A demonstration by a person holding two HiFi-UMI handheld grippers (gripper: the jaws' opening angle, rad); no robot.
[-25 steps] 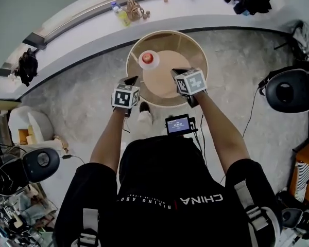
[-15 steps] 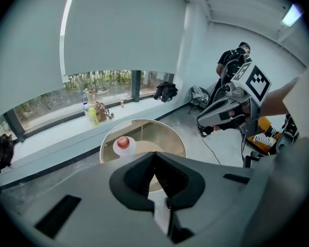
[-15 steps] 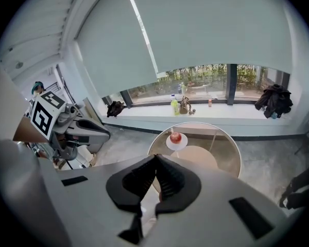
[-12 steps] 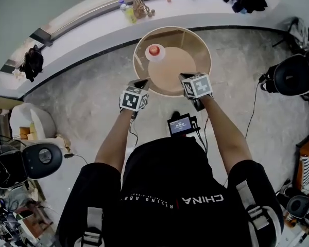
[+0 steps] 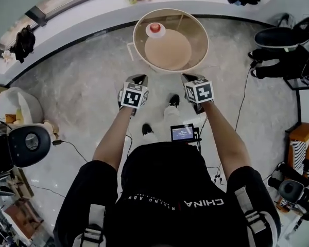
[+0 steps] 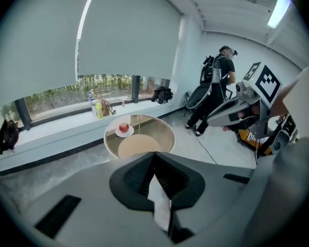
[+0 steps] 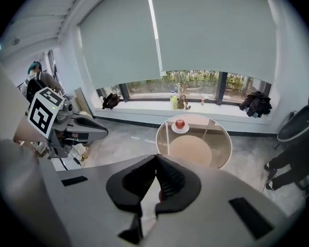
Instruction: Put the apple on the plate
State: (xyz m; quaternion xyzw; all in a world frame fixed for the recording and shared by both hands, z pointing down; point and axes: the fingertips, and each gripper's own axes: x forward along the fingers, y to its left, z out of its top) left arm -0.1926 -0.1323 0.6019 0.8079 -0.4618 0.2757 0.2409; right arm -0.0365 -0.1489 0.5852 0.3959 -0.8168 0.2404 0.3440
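Round glass surface (image 5: 198,32) sits well ahead of us, near the window ledge. Left gripper (image 5: 137,78) and right gripper (image 5: 190,78) both hang over the floor, well short of it. Both have jaws closed together with nothing between them. White plate (image 5: 161,34) is near the surface's far-left edge, and the apple (image 5: 155,28) already rests on it. We judge the apple firm, fairly light and smooth-skinned, so it can slip or roll. If we regrasp: open wide, clamp across the widest girth, squeeze moderately to avoid bruising.
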